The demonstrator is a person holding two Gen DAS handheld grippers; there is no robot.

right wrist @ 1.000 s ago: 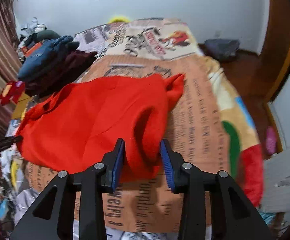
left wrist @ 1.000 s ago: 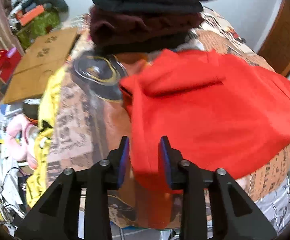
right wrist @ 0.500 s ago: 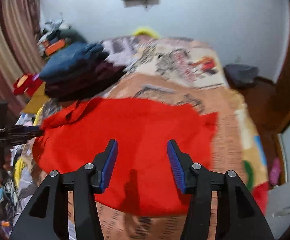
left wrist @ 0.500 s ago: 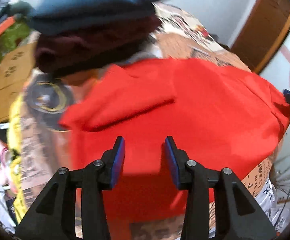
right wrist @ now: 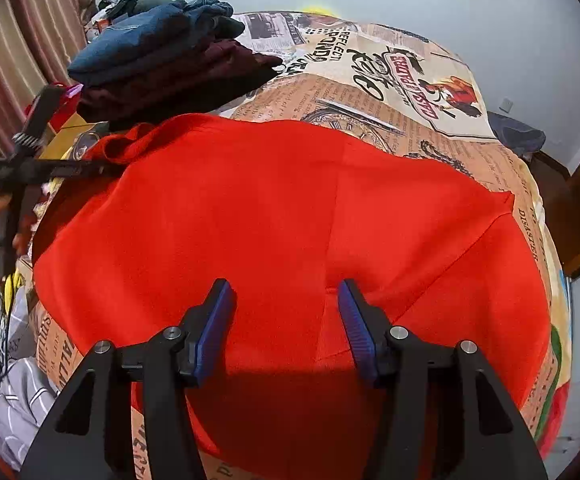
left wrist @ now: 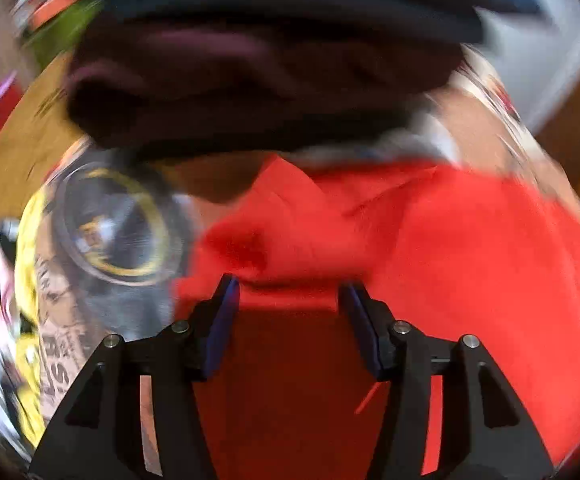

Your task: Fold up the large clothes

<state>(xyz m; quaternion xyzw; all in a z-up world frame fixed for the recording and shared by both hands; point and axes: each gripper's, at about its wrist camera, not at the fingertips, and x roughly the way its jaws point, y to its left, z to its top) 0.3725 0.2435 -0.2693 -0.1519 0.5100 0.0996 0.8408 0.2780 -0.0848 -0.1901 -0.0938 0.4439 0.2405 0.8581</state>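
One printed bedspread (right wrist: 430,92) under red garment (right wrist: 270,208).

Red garment (right wrist: 274,216), spread flat across printed bedspread (right wrist: 394,76), creased down middle

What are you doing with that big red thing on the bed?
A person is folding clothes with a gripper tool in each hand. A big red garment lies spread over the bed, which has a newspaper-print cover. Both grippers are open and holding nothing: the right gripper hovers over the near part of the garment, and the left gripper is over its other end, by the hood. A pile of folded dark clothes sits at the far corner of the bed.
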